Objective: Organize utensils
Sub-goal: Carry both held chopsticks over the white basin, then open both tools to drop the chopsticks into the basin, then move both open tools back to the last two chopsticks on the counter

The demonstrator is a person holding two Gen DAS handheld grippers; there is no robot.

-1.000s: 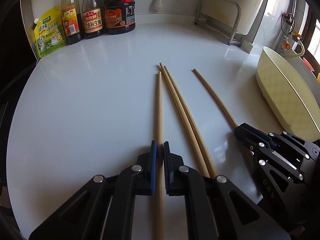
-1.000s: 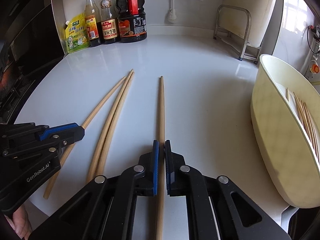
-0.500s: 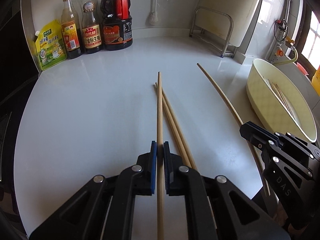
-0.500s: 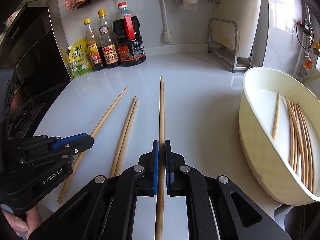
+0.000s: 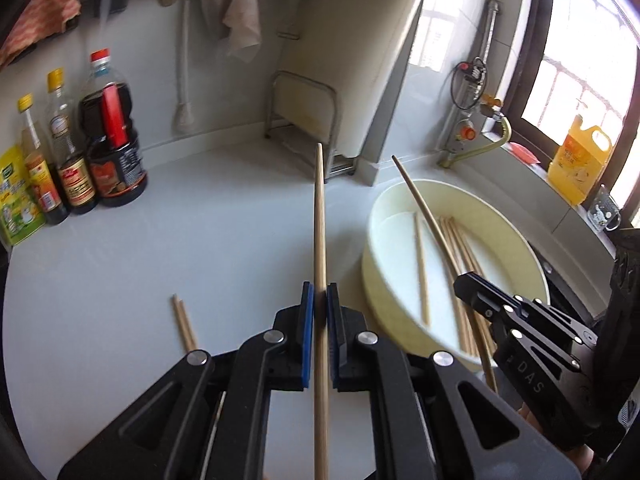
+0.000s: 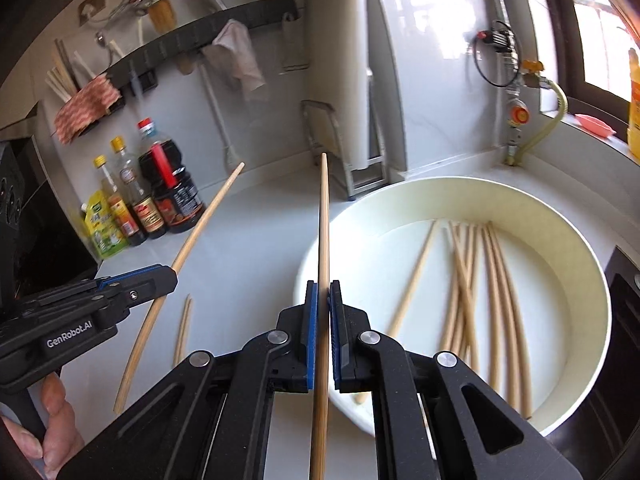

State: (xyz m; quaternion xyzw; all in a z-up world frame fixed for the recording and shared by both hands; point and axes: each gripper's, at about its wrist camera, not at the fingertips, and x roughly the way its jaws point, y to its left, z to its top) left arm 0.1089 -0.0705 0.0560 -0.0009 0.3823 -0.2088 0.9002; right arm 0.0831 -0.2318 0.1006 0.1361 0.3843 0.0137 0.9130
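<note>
Nearest in the left wrist view, the left claw [image 5: 319, 312] is pressed together on a wooden chopstick [image 5: 319, 224], which is held off the white bench [image 5: 168, 248] and points away from the camera. Nearest in the right wrist view, the right claw [image 6: 323, 312] is likewise pinched on a second chopstick [image 6: 324, 220], raised beside the rim of a cream basin [image 6: 592, 280]. A bundle of chopsticks [image 6: 480, 280] is seen lying inside the basin. Two loose chopsticks [image 5: 183, 322] are left flat on the bench, left of the left claw. Farther back, three sauce bottles [image 5: 108, 140] and a yellow pouch [image 5: 16, 200] are stood against the wall.
</note>
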